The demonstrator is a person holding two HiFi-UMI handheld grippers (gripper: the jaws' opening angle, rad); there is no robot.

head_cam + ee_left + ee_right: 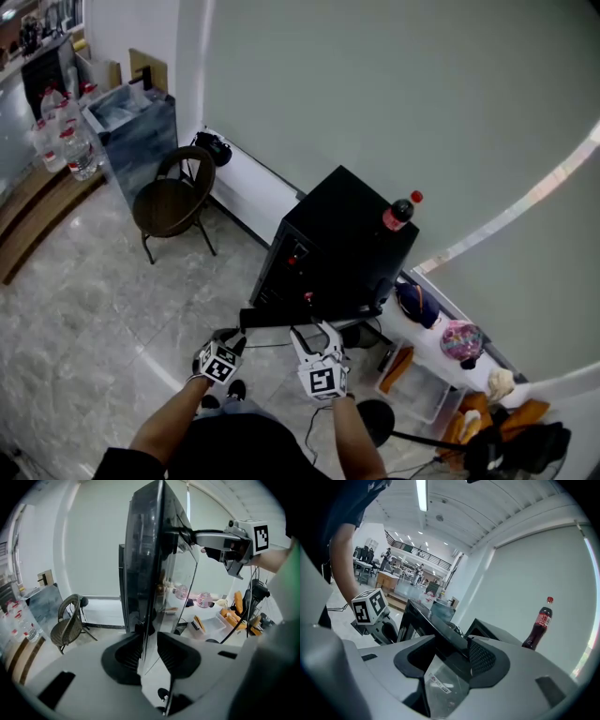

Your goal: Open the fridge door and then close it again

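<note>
Nearest to us are our two forearms, reaching forward side by side, each hand carrying one gripper with one marker cube on it. We count two grippers, one fridge, one fridge door, one cola bottle and one chair. Some water bottles stand far at the left, too small for us to count.

We see the fridge standing on the floor against a low white ledge, with the cola bottle upright on its top. Its door is swung open toward us, so from above we see it only as a dark bar just in front of the grippers.

Our left gripper points downward at the door's outer end. Its fingers are almost together and clamp the thin glass edge of the door. Our right gripper lies closer to level and sits further along the door, higher on it. Its fingers stand about half apart and are closed on the thick black frame at the top of the door.

To the left, bare floor lies between the door and the chair. To the right, the ledge is crowded with small things, near the fridge.
</note>
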